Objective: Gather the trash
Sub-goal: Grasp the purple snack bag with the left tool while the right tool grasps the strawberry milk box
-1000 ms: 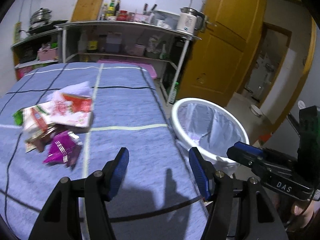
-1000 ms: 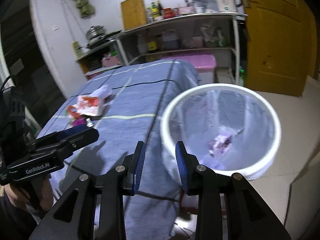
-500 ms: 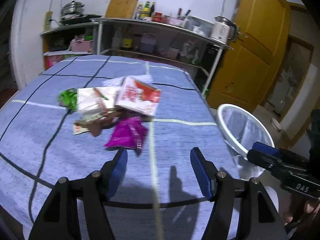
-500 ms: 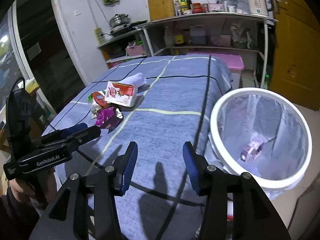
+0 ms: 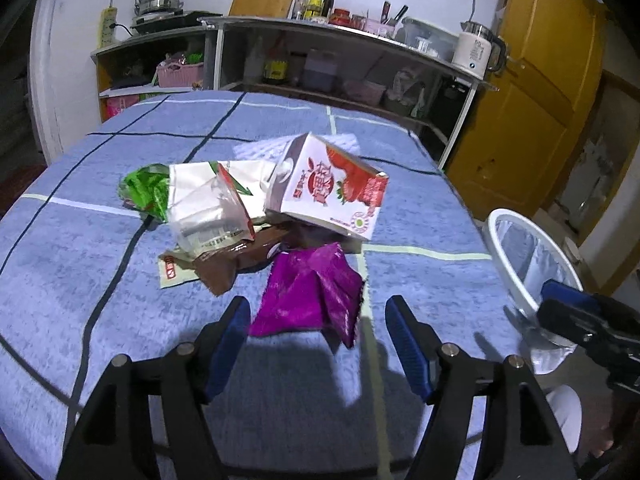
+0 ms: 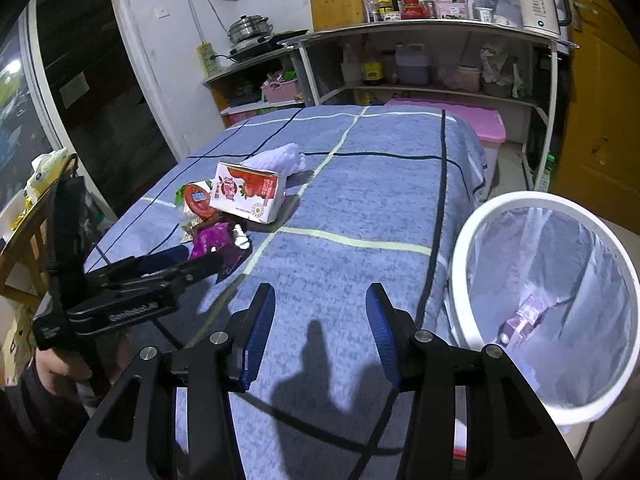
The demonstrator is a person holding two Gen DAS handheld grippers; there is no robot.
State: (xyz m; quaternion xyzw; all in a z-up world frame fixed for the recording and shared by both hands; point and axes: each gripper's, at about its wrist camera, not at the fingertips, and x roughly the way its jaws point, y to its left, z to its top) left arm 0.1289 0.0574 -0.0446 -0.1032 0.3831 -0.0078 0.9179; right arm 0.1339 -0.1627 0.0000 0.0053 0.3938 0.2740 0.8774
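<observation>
A heap of trash lies on the blue checked tablecloth (image 5: 80, 240): a strawberry milk carton (image 5: 332, 188), a white wrapper (image 5: 208, 200), a green wrapper (image 5: 148, 188), a brown wrapper (image 5: 240, 256) and, nearest, a purple wrapper (image 5: 312, 296). My left gripper (image 5: 318, 332) hovers just short of the purple wrapper with its jaws opening; the wrapper's near edge lies between the tips and the pads do not touch it. My right gripper (image 6: 320, 332) stands open and empty over the cloth, left of the white bin (image 6: 472, 240). A small purple carton (image 6: 524, 320) lies in the bin.
White foam packing (image 6: 280, 160) lies behind the milk carton (image 6: 248, 194). Shelves (image 6: 400, 36) with bottles, a kettle and a pot stand beyond the table. A pink storage box (image 6: 476, 124) sits by the far end. A yellow door (image 5: 540, 100) is on the right.
My left gripper swung from the bin side toward the trash heap, came close to the purple wrapper and spread wider. My right gripper left the bin's rim for the table and its jaws widened.
</observation>
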